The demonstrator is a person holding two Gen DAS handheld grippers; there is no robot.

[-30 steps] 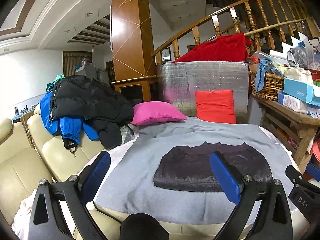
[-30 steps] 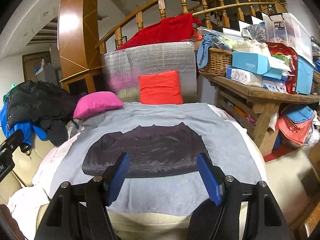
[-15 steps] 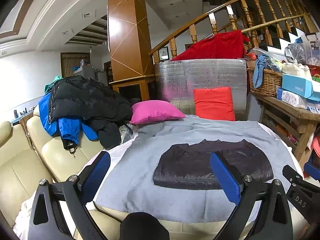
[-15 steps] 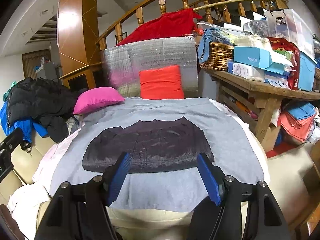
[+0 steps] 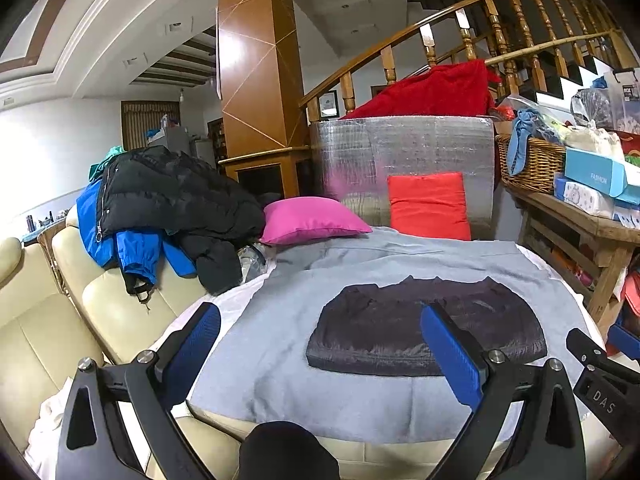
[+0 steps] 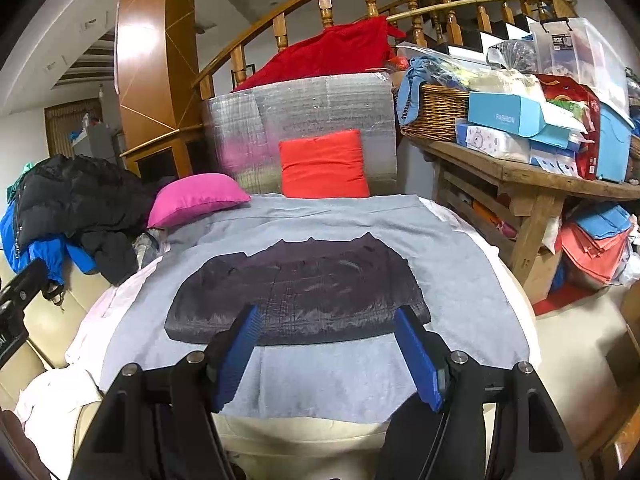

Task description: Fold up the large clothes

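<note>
A dark purple-black garment (image 5: pixel 424 326) lies folded flat on a grey cloth (image 5: pixel 280 360) spread over the cream sofa; it also shows in the right wrist view (image 6: pixel 300 288). My left gripper (image 5: pixel 320 344) is open and empty, held back from the garment's near left edge. My right gripper (image 6: pixel 326 340) is open and empty, just short of the garment's near edge. Part of the right gripper shows at the right edge of the left wrist view (image 5: pixel 600 376).
A pile of black and blue jackets (image 5: pixel 160 208) sits on the sofa back at left. A pink cushion (image 5: pixel 312 220) and a red cushion (image 5: pixel 428 204) lie behind the cloth. A wooden table (image 6: pixel 532 184) with boxes and a basket stands at right.
Both grippers have drifted slightly back and up from the garment. The garment has not moved and both grippers stay open.
</note>
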